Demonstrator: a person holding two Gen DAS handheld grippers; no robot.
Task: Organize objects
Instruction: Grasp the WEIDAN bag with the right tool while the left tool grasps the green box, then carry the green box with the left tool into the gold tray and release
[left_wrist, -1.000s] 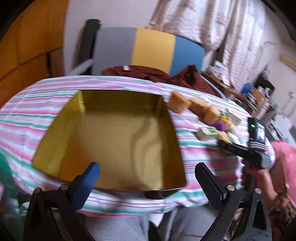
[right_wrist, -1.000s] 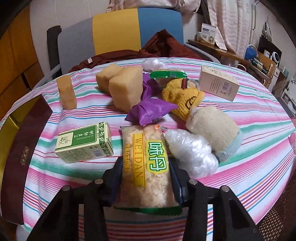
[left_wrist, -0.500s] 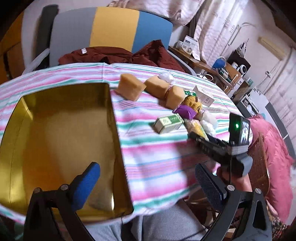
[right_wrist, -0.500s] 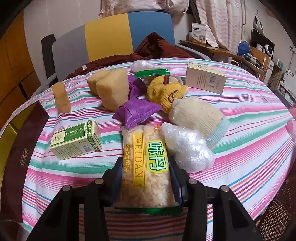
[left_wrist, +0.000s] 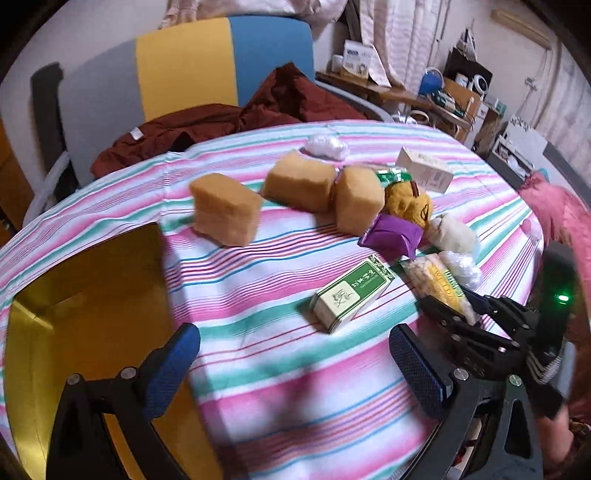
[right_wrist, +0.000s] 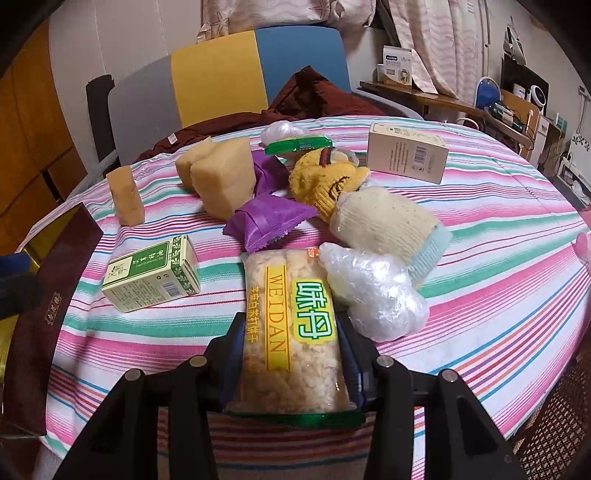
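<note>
**Snack packet gripped, gold tin waiting**

The right hand-held gripper (right_wrist: 291, 354) is clamped on a clear rectangular packet of pale crackers with a yellow and green label (right_wrist: 290, 325), at the packet's near end, probably so it can be lifted clear. Just left of the packet lies a small green and white cardboard box (right_wrist: 151, 273); a crumpled clear plastic bag (right_wrist: 373, 295) touches its right side. Far left of the packet sits an open gold metal tin (left_wrist: 85, 314) on the striped worktop (left_wrist: 277, 369), likely the container for sorting. The left hand-held gripper (left_wrist: 295, 369) hovers between tin and packet, fingers spread, holding nothing.
</note>
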